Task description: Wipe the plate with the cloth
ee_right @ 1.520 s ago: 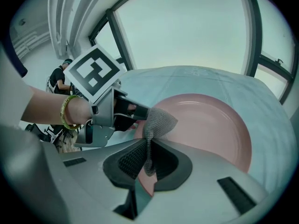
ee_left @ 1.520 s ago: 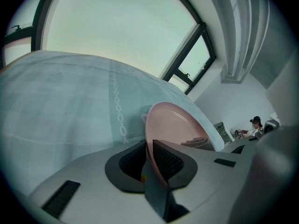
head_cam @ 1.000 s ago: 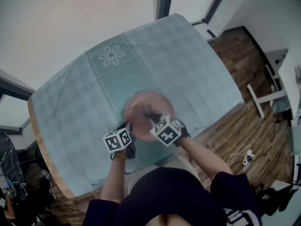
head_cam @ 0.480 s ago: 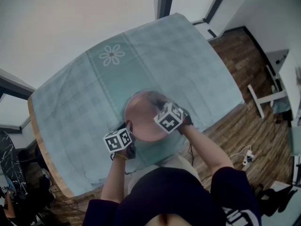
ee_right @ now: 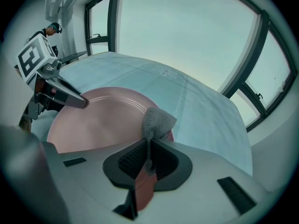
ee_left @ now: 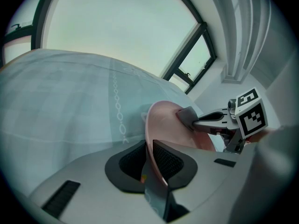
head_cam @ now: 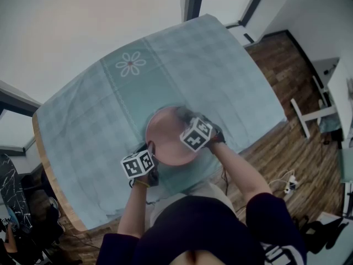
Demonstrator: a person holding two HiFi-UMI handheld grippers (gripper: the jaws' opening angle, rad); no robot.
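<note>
Left gripper (ee_left: pixel 150 157) clamped on the plate (head_cam: pixel 165 139) at its near rim. Right gripper (ee_right: pixel 147 158) pinches the cloth (ee_right: pixel 157 119) at the plate's right rim. I judge the next stroke goes leftward across the face.

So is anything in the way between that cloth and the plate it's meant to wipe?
Nothing visible is. The cloth, pinched in the right gripper, appears to rest on the plate near its rim. The left gripper only clamps a different part of the rim, clear of the cloth.
</note>
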